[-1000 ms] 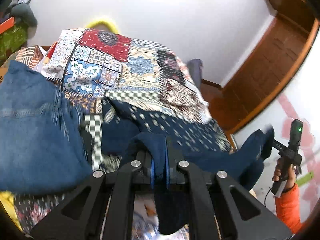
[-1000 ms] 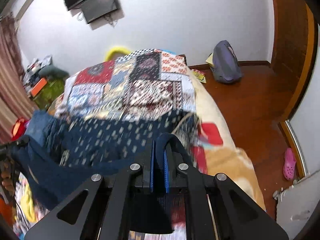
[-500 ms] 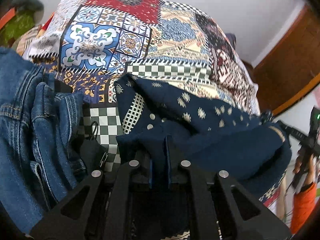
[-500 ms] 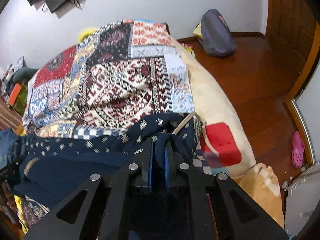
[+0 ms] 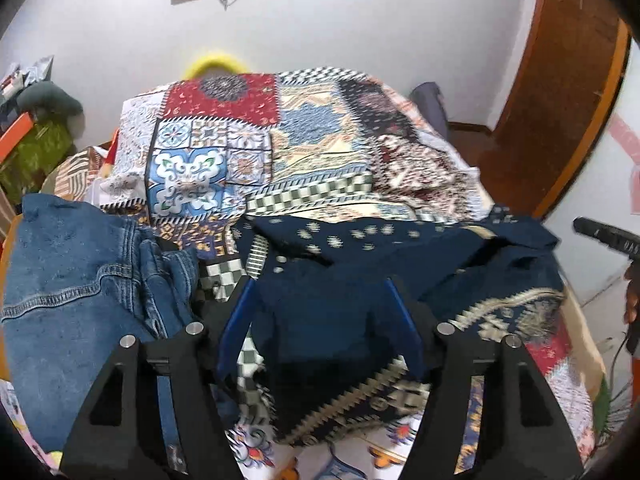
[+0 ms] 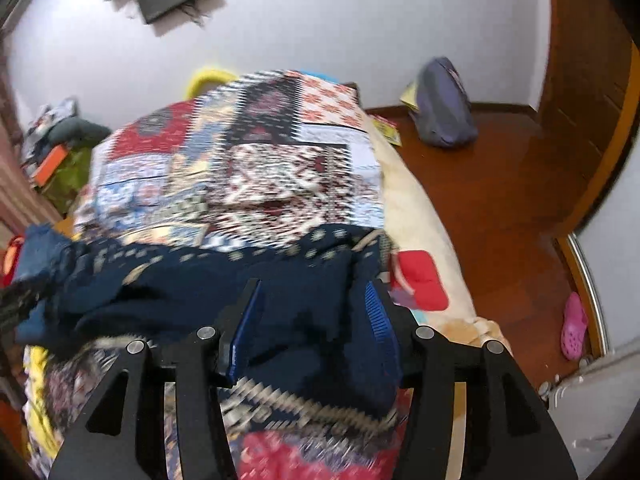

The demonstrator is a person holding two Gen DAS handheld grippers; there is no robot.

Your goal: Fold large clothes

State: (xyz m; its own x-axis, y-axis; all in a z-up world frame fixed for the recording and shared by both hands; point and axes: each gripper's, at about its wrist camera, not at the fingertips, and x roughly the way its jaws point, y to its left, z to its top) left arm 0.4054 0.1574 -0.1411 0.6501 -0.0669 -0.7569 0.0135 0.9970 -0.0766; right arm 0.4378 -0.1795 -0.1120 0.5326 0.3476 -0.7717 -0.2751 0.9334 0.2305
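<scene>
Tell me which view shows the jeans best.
The left wrist view: the jeans fill its lower left, seams and stitching sharp, lying beside the navy garment. The right wrist view shows at most a blurred blue scrap at its left edge, too unclear to call jeans.

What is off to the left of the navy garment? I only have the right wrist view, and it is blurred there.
Observer: A pair of blue jeans, lying on the patchwork bedspread beside the navy garment.
Operator: Is the left gripper gripping the cloth?
Observer: No. The left gripper has its jaws opening, with navy fabric lying loose between them.
Operator: Does my right gripper look the same?
Observer: Yes, the right gripper is opening too; from the left wrist view, only its black body and part of a hand show at the frame's right edge.
</scene>
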